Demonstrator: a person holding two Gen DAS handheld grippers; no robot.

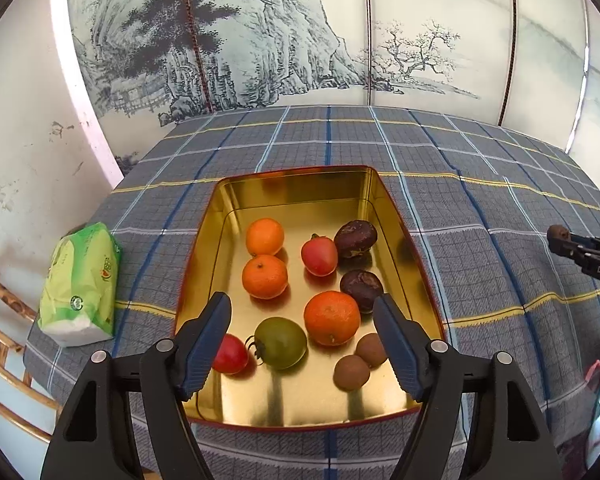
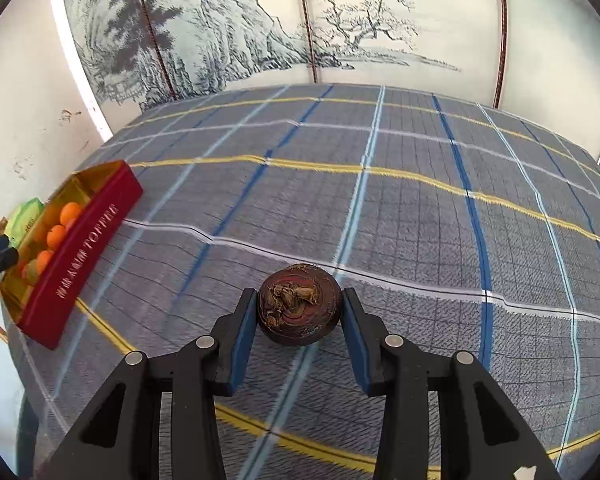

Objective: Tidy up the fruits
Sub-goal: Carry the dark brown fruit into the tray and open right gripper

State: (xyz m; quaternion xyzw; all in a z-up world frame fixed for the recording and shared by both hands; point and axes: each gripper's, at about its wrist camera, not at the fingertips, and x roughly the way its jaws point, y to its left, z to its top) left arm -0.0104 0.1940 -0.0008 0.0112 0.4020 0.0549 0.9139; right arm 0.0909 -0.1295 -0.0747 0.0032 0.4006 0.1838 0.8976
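A gold tin (image 1: 296, 404) on the plaid cloth holds three oranges (image 1: 265, 236), two red tomatoes (image 1: 319, 255), a green tomato (image 1: 281, 343), two dark brown chestnut-like fruits (image 1: 355, 238) and two small tan round fruits (image 1: 351, 372). My left gripper (image 1: 302, 306) hovers over the tin's near half, open, with no fruit pressed; its left finger (image 1: 208, 340) hides part of one red tomato (image 1: 232, 356). My right gripper (image 2: 300, 300) is shut on another dark brown fruit (image 2: 300, 304) just above the cloth, right of the tin (image 2: 80, 248). In the left wrist view the right gripper (image 1: 560, 242) shows at the right edge.
A green tissue pack (image 1: 80, 280) lies left of the tin near the table's edge. A bamboo chair (image 1: 0, 312) stands beyond that edge. A painted landscape screen (image 1: 260, 40) backs the table. Plaid cloth (image 2: 420, 220) stretches wide to the right of the tin.
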